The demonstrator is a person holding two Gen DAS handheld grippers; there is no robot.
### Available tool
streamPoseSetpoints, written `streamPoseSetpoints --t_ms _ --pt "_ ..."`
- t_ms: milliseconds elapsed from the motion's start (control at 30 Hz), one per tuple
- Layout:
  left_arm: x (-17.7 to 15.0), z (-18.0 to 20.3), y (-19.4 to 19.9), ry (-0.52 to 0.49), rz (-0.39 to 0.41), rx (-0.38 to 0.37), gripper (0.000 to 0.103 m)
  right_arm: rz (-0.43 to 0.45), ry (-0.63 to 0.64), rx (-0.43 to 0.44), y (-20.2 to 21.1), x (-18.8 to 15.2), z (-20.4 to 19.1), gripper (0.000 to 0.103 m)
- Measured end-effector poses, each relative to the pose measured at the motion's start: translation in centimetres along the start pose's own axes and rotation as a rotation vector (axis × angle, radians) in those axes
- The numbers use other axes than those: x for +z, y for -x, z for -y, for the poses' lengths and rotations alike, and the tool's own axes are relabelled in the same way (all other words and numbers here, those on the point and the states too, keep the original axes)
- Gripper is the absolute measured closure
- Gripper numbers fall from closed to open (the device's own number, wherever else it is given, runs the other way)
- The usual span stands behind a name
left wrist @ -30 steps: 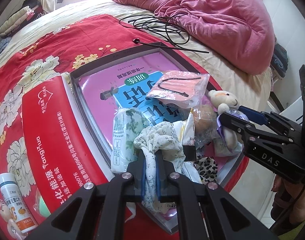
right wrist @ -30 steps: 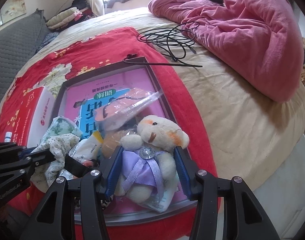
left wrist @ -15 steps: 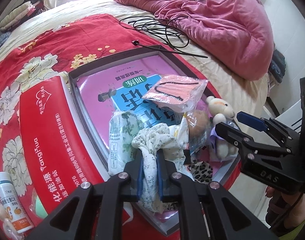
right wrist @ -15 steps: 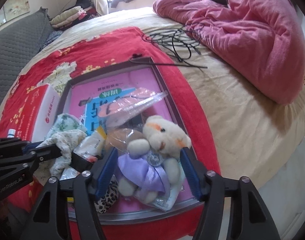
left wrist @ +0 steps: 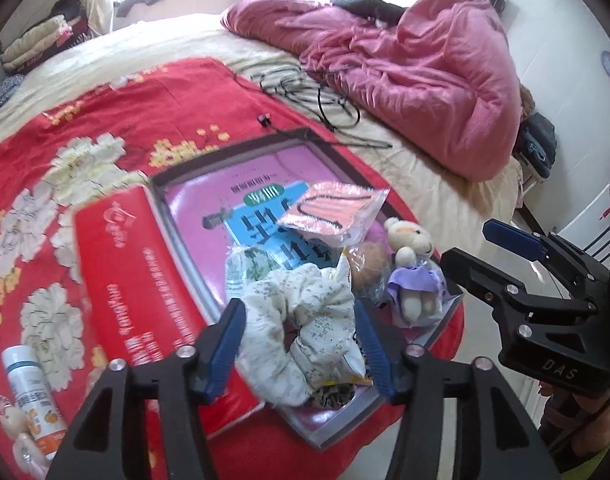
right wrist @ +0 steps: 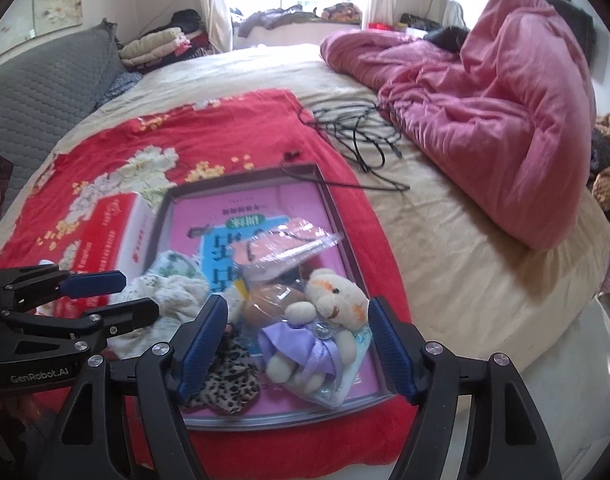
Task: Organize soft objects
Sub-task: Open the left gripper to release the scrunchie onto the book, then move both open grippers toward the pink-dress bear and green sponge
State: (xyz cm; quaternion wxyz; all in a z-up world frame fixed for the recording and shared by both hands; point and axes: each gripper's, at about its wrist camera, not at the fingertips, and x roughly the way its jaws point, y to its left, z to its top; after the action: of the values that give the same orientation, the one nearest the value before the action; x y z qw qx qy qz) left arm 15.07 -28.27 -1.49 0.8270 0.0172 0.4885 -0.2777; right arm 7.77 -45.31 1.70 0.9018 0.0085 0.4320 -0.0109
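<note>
Right wrist view: red floral blanket (right wrist: pixel 185 140) on bed; both tools' jaws just opened, holding nothing.

Between the left hand-held gripper (left wrist: pixel 301 342) pads: floral cloth (left wrist: pixel 301 320), thin, crumpled, matt. Beyond it: glossy printed tray (left wrist: pixel 197 264) liner, crinkled clear plastic pouch (left wrist: pixel 333 212). Between the right hand-held gripper (right wrist: pixel 299 344) pads: plush bear (right wrist: pixel 333 300), fuzzy, satin-sheen lilac dress. Gripper bodies matt black plastic; pads ribbed blue.
</note>
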Motion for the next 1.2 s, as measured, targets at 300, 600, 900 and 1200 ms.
streamPoseSetpoints --t_ms 300,600,900,1200 --pt "-1.4 -2.8 6.6 0.033 0.083 0.075 0.031 0.064 0.102 0.041 3.5 1.4 -5.2 0.028" --pt "-4.6 -9.2 11.4 0.131 0.117 0.195 0.030 0.074 0.232 0.123 4.3 1.9 -13.2 0.028" --pt "-9.2 -15.8 14.9 0.249 0.115 0.285 0.029 0.040 0.377 0.209 3.6 1.3 -21.5 0.028" --pt "-13.9 -20.5 15.3 0.346 0.059 0.325 0.029 -0.051 0.520 0.226 1.1 -0.4 -26.7 0.028"
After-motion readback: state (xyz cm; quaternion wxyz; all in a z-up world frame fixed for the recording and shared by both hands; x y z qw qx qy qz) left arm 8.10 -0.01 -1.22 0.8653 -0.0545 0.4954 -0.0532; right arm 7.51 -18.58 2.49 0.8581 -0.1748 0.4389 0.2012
